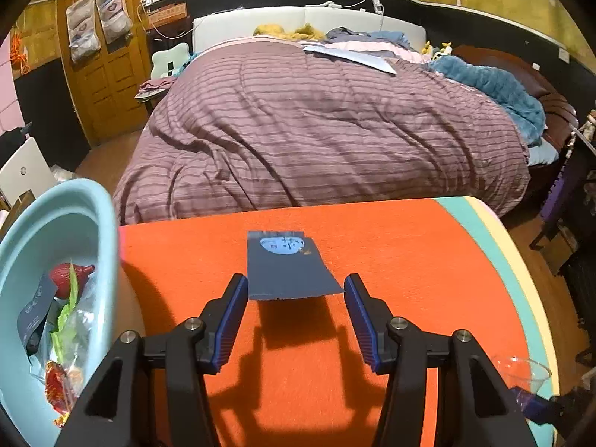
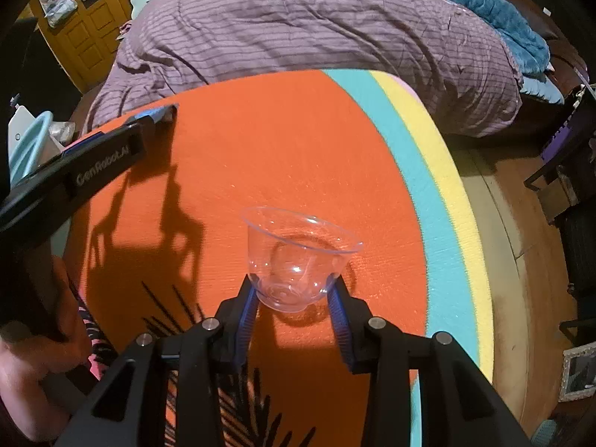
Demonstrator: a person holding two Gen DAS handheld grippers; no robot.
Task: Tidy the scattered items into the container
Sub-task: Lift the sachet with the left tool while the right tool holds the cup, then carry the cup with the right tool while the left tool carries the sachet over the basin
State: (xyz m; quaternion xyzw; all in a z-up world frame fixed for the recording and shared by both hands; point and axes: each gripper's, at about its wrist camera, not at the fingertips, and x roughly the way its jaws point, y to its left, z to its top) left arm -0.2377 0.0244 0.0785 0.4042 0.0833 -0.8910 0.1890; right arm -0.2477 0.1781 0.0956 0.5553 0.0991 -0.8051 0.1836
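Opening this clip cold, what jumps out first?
The bright orange mat fills both views. The right tool grips a clear plastic cup by its base. The left tool holds a dark blue card above the mat, beside the pale blue basin already holding wrappers.

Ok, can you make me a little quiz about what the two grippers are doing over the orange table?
1. True or false: the right gripper is shut on a clear cup.
2. What does the left gripper hold? A) a spoon B) a dark blue card C) nothing
3. Fill in: the wrappers already tidied lie in the light blue ____.
Key: 1 true; 2 B; 3 basin.
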